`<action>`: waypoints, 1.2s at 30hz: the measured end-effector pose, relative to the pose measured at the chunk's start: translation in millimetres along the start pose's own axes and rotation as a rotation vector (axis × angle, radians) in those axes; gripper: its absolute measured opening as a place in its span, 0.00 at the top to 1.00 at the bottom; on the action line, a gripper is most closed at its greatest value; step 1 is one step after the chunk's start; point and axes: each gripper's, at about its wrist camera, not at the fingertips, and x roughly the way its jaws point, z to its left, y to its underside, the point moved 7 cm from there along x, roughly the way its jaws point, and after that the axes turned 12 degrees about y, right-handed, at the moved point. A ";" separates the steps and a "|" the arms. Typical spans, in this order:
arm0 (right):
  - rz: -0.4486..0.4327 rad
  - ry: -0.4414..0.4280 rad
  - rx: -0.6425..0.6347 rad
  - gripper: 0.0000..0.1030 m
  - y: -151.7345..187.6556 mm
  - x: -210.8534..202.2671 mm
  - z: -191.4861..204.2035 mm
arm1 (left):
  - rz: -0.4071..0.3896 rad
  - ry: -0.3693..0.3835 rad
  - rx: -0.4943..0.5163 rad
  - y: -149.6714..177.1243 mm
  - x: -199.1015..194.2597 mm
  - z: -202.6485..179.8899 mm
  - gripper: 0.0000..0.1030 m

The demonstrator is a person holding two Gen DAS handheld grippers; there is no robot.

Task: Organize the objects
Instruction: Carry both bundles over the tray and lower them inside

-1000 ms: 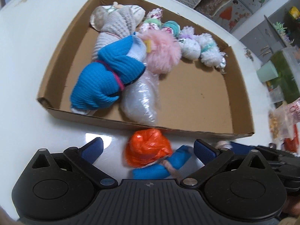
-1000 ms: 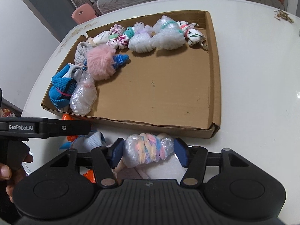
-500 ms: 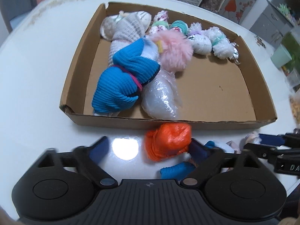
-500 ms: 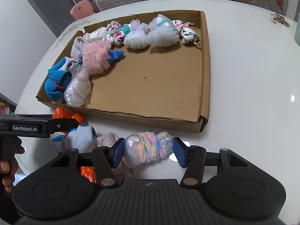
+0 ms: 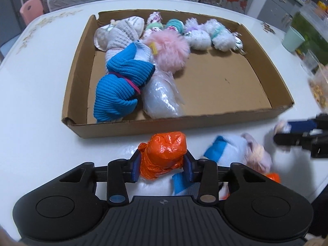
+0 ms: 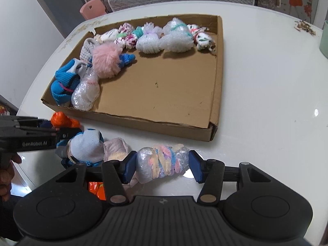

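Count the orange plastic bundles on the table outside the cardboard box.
2. One orange bundle sits between the left gripper's fingers, just in front of the box. A second orange bundle peeks out nearer the camera, mostly hidden by gripper and socks; more may be hidden.

In the left wrist view the right gripper (image 5: 287, 132) at the right edge is motion-blurred and cut off by the frame. An orange scrap (image 5: 272, 177) at lower right is mostly hidden behind the gripper body. The items (image 5: 316, 88) at the far right edge of the table (image 5: 37, 110) are too blurred to identify.
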 end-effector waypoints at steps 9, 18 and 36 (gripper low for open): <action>-0.121 -0.010 0.006 0.52 -16.6 -46.5 -23.5 | -0.084 0.015 0.160 -22.6 -59.1 -28.7 0.55; -0.343 0.022 -0.073 0.52 -51.6 -67.2 -22.3 | -0.240 0.042 0.344 -89.2 -78.3 -63.9 0.55; -0.446 -0.045 -0.186 0.52 -116.3 -40.9 0.5 | -0.185 0.088 0.509 -124.4 -6.0 -91.1 0.55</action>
